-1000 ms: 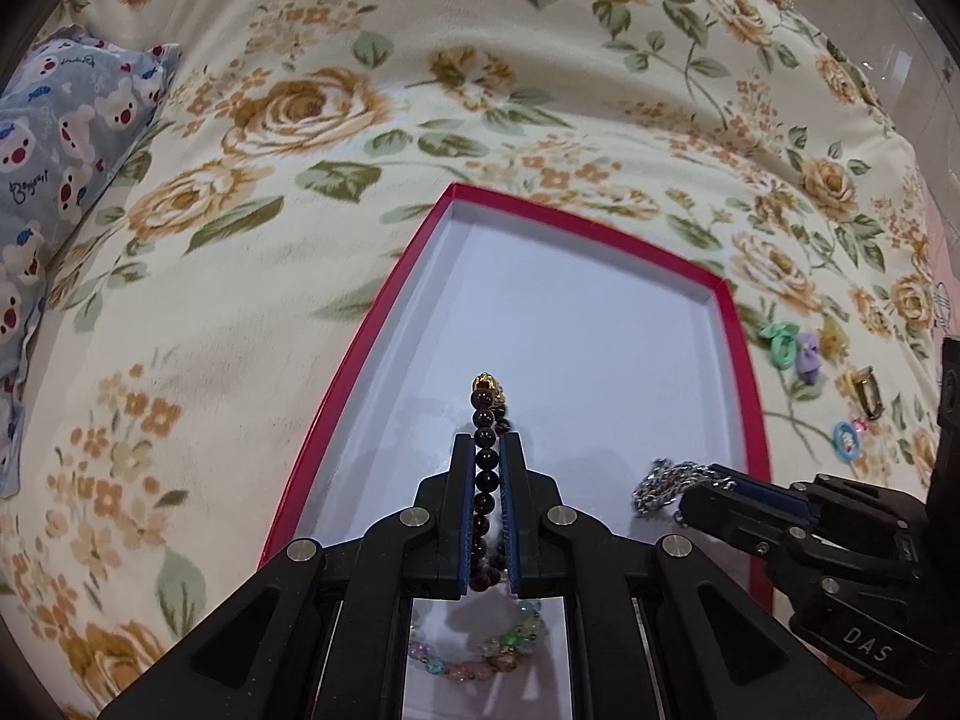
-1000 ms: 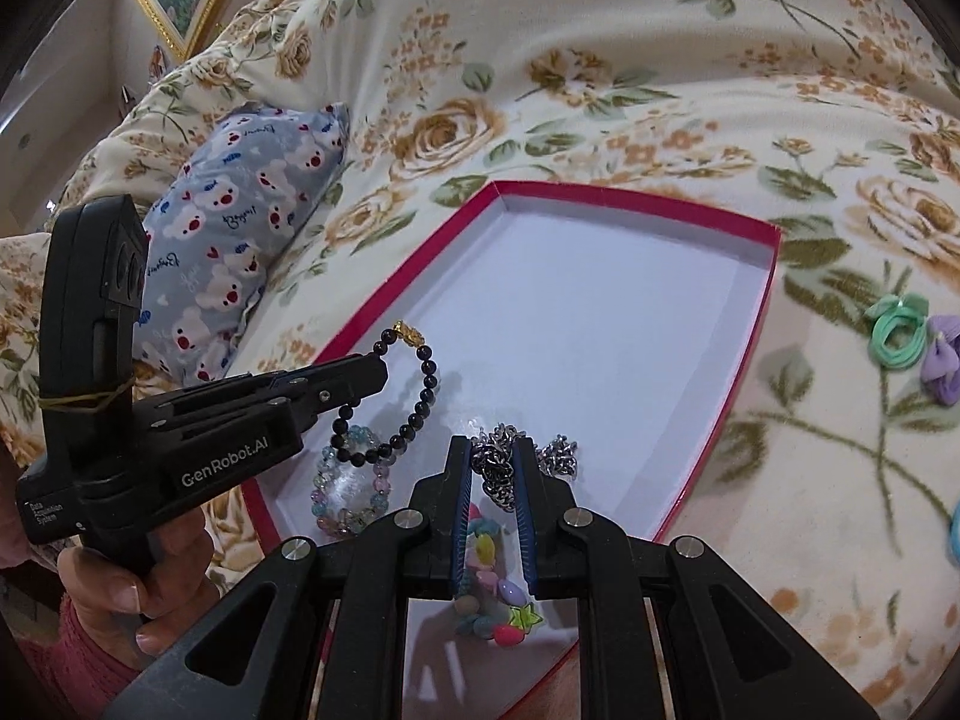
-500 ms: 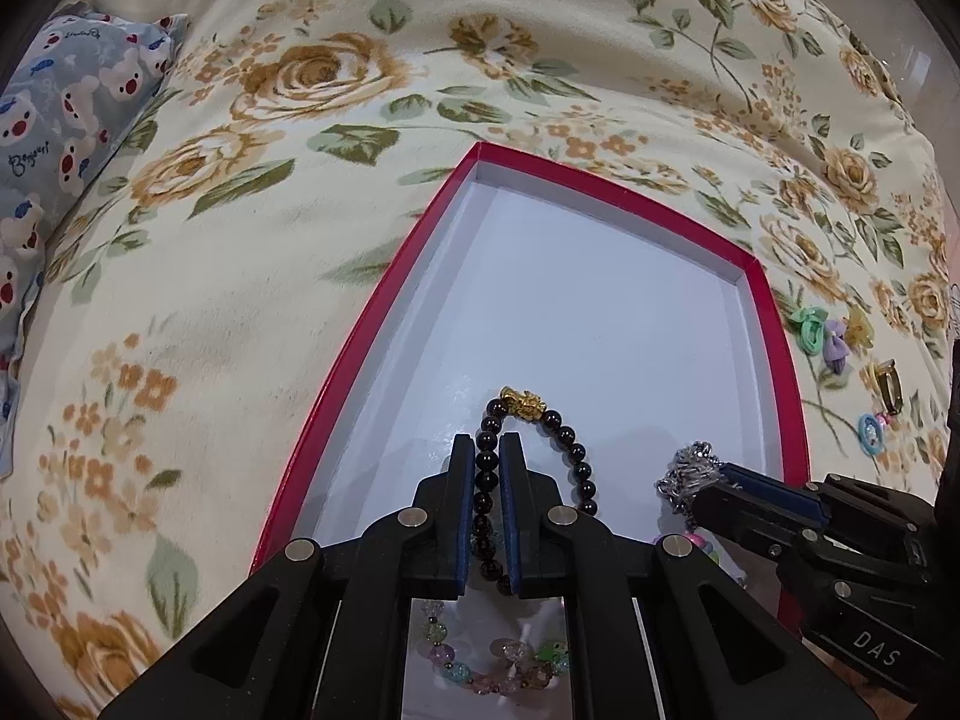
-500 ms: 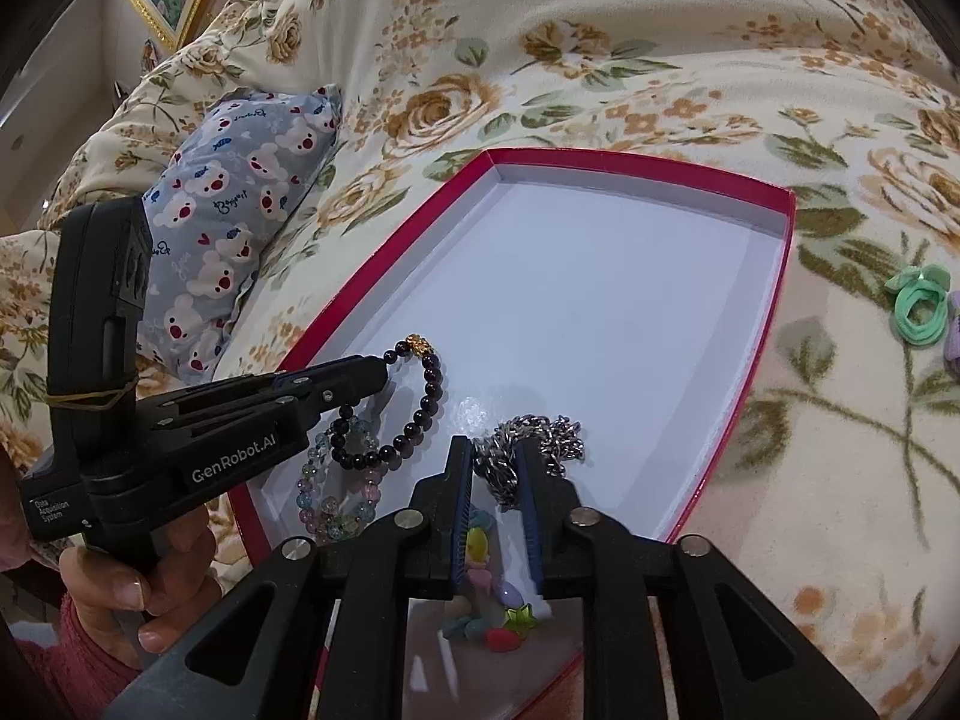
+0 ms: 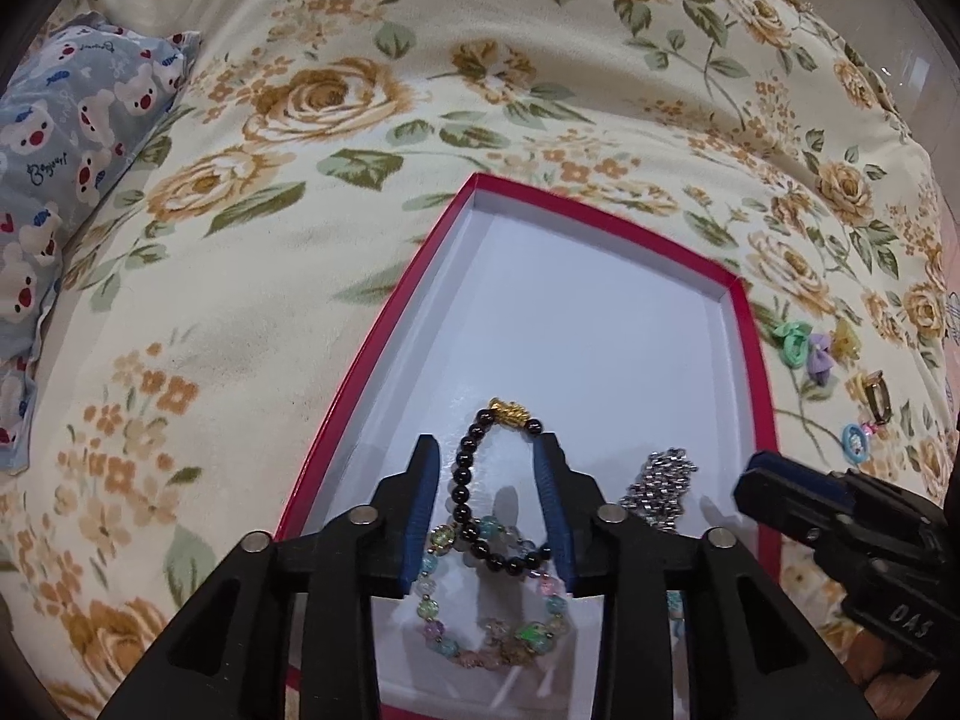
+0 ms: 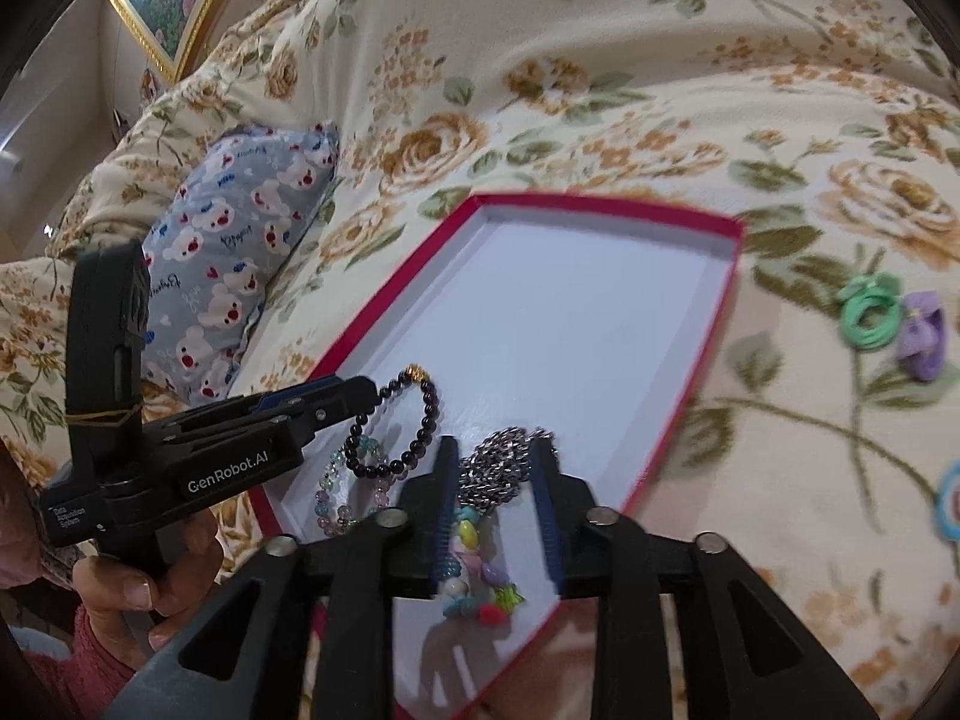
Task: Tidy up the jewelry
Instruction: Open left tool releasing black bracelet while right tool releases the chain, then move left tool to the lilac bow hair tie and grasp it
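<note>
Left wrist view, left gripper [image 5: 487, 450] now open, black bracelet [image 5: 480, 492] released

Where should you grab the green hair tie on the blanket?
Pinch one side of the green hair tie's loop, coming straight down from above. It lies flat on the soft blanket, so the fingers can straddle the thin band. The purple bow sits close beside it.

Box [image 5: 600, 324]: matt white card, red rim. Black beads [image 5: 465, 480] glossy. Chain [image 5: 660, 480] shiny metal. Blanket [image 5: 300, 180] soft cloth.
</note>
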Tool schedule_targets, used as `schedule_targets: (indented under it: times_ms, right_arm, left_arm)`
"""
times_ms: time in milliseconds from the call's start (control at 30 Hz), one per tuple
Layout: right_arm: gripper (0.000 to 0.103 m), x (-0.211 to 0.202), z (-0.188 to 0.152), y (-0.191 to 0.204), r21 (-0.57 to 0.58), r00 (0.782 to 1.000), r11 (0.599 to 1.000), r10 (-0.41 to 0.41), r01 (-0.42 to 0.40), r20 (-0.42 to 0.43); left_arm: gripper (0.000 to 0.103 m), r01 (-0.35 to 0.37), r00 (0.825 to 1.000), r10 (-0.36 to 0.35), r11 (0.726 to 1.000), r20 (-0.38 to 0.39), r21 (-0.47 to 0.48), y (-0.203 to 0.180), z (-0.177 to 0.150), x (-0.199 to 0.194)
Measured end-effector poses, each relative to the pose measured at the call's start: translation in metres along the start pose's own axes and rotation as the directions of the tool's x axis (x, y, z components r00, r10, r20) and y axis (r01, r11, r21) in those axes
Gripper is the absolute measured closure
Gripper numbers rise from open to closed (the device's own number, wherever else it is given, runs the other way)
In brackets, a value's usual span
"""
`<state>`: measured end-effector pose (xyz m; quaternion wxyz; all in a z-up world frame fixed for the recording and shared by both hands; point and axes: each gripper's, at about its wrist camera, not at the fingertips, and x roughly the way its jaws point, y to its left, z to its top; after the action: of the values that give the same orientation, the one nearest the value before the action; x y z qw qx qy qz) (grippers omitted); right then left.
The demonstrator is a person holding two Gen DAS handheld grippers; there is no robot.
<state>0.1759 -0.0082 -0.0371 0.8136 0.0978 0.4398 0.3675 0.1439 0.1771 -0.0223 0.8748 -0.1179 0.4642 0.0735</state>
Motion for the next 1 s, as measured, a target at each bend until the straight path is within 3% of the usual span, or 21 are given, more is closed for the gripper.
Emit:
schedule_targets:
  times_ms: [267, 1000]
  right_arm:
    - [0.063, -0.054, -0.006, -0.026, 0.038, 0.993, 0.996, -0.080, 0.077, 0.088]
    - [0.063, -0.142, -0.043, -0.113, 0.223, 0.948, 0.947, -0.269, 0.229, 0.167]
  left_arm:
    - [0.059, 0.033, 0.999, -0.033, 0.999, 0.022, 0.008, -0.016, -0.008, -0.026]
    - [0.058, 0.124, 0.992, -0.120, 0.978, -0.037, 0.168, -0.101, -0.016, -0.024]
